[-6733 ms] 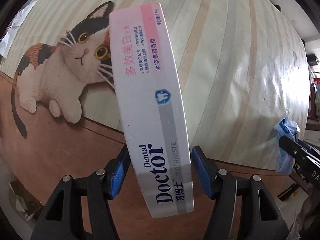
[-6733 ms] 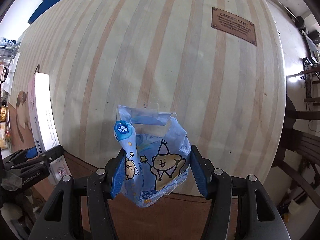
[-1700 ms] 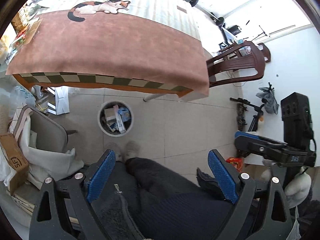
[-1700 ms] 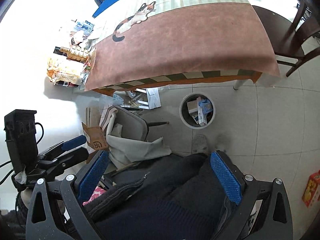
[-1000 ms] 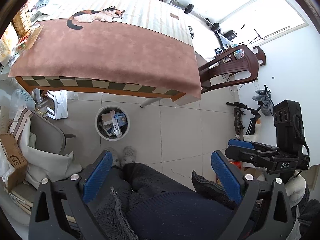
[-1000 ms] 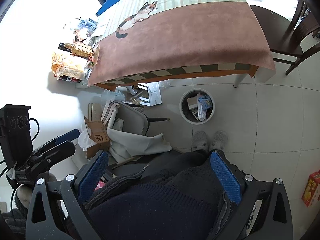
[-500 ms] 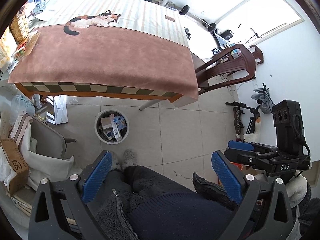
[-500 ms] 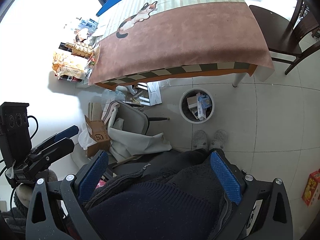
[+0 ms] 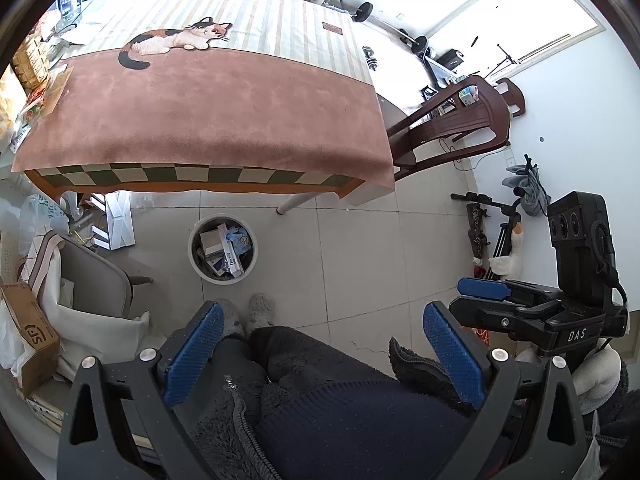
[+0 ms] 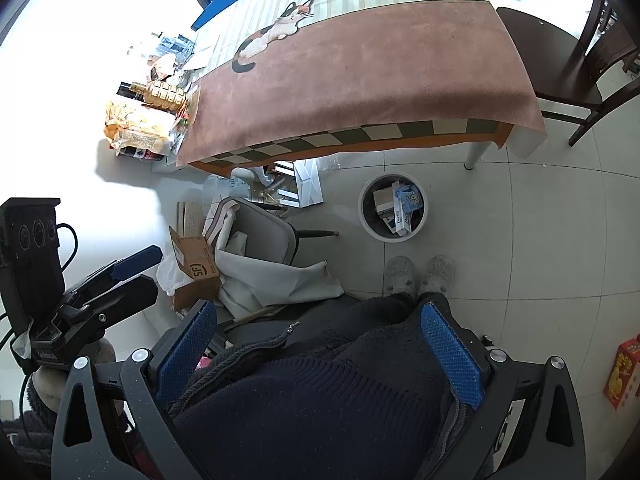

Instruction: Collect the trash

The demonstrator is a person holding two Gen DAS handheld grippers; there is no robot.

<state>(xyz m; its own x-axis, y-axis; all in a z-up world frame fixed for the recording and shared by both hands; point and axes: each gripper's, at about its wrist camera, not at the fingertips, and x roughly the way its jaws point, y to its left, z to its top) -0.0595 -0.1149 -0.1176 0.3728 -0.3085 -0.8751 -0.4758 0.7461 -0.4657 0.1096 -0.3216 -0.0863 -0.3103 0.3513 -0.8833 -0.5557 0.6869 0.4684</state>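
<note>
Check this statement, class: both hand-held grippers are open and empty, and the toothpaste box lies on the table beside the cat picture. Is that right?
One detail is wrong. Both wrist views show the toothpaste box in the trash bin on the floor. The left hand-held gripper and right hand-held gripper are indeed open and empty.

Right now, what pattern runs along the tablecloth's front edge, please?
A dark-and-cream checkered border on the tablecloth, clearest in the left wrist view.

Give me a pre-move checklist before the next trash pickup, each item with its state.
1. Left gripper open and empty: ok.
2. Right gripper open and empty: ok.
3. Toothpaste box inside the trash bin: ok.
4. Blue wrapper inside the bin: ok.
5. Bin has room for more: cannot tell.
6. Brown part of the tablecloth free of trash: ok.
</note>
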